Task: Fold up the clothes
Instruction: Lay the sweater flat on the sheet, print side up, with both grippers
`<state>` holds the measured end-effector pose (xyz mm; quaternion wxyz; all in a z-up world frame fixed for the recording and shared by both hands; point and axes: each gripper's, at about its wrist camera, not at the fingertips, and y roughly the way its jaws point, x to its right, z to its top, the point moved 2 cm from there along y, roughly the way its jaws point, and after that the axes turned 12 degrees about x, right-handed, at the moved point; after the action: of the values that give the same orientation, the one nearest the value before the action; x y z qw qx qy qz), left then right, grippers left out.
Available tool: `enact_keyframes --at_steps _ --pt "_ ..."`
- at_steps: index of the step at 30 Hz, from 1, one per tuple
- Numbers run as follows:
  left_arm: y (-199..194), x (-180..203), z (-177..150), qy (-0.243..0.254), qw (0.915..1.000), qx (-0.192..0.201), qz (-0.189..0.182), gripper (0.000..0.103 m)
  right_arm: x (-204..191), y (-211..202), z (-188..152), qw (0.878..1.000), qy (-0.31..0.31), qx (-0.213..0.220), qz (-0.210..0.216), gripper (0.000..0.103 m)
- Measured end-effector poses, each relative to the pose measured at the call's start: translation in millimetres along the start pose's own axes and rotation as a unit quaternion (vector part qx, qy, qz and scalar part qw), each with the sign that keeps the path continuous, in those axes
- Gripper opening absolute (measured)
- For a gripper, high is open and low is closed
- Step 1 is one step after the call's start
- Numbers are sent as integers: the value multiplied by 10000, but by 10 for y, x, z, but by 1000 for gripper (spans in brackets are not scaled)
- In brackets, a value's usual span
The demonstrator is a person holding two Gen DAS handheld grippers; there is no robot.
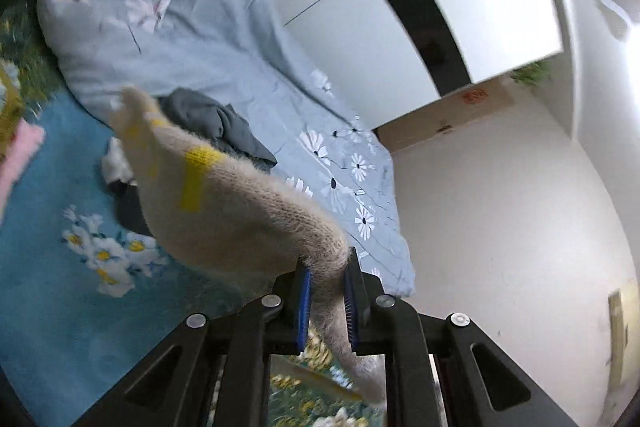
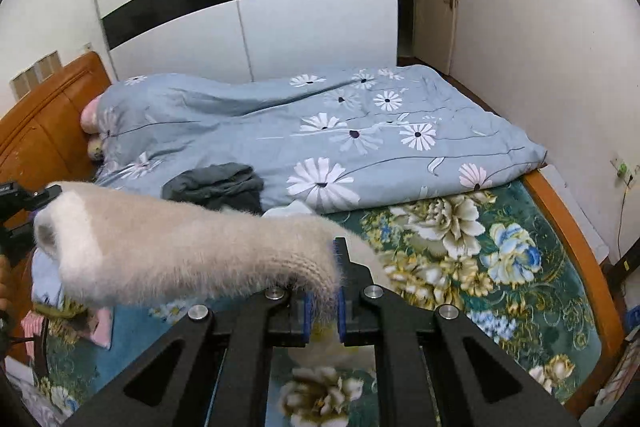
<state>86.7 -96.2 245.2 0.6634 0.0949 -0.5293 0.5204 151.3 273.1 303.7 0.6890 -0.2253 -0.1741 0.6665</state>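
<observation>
Left gripper (image 1: pixel 326 301) is clamping the fuzzy cream knitted sweater with yellow patches (image 1: pixel 224 199); right gripper (image 2: pixel 321 301) is pinching the same garment (image 2: pixel 168 247). Sweater is hanging stretched between them above the floral teal bedspread (image 2: pixel 500 255). Beyond, a crumpled dark grey garment (image 2: pixel 216 187) is lying against the blue daisy-print quilt (image 2: pixel 360 131).
</observation>
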Motion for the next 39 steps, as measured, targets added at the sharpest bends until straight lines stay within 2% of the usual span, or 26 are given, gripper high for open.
enact_keyframes --at_steps 2,4,8,9,13,15,17,20,23,26,31,33,39 --pt "-347 -94 -115 103 9999 1 -2 15 -82 -208 -208 9999 -53 -128 19 9" --pt "-673 -342 -291 84 9998 -142 88 15 -141 -412 -447 9995 -42 -311 46 9" --pt "-1267 -652 -591 -260 9985 -429 220 15 -200 -775 -841 9976 163 -646 211 9" --pt "-1365 -684 -617 -302 9982 -475 229 15 -211 -813 -850 9975 131 -656 229 9" --pt "-1426 -714 -577 -221 9972 -648 314 15 -248 -934 -887 9970 17 -714 303 9" --pt "-1249 -779 -572 -220 9963 -725 410 15 -204 -693 -933 9944 124 -995 319 9" --pt "-981 -942 -640 -403 9929 -917 645 15 -143 -328 -1098 9884 149 -1484 279 9" --pt "-525 -1360 -800 -810 9795 -1314 1293 15 -34 244 -1398 9745 181 -2217 293 9" --pt "-116 -1741 -959 -1397 9585 -1589 1912 15 151 782 -1689 9582 338 -2821 336 9" --pt "240 -1970 -1042 -1598 9399 -1779 2436 15 390 1298 -1857 9430 667 -3228 452 9" --pt "742 -2052 -1000 -1949 9226 -1746 2834 15 543 2001 -1946 9256 653 -3694 507 9" --pt "961 -2060 -980 -2037 9128 -1753 3075 16 577 2307 -2015 9173 704 -3892 463 9" --pt "1439 -2149 -981 -2526 8880 -1865 3360 18 682 2910 -2224 8985 998 -4260 350 9"
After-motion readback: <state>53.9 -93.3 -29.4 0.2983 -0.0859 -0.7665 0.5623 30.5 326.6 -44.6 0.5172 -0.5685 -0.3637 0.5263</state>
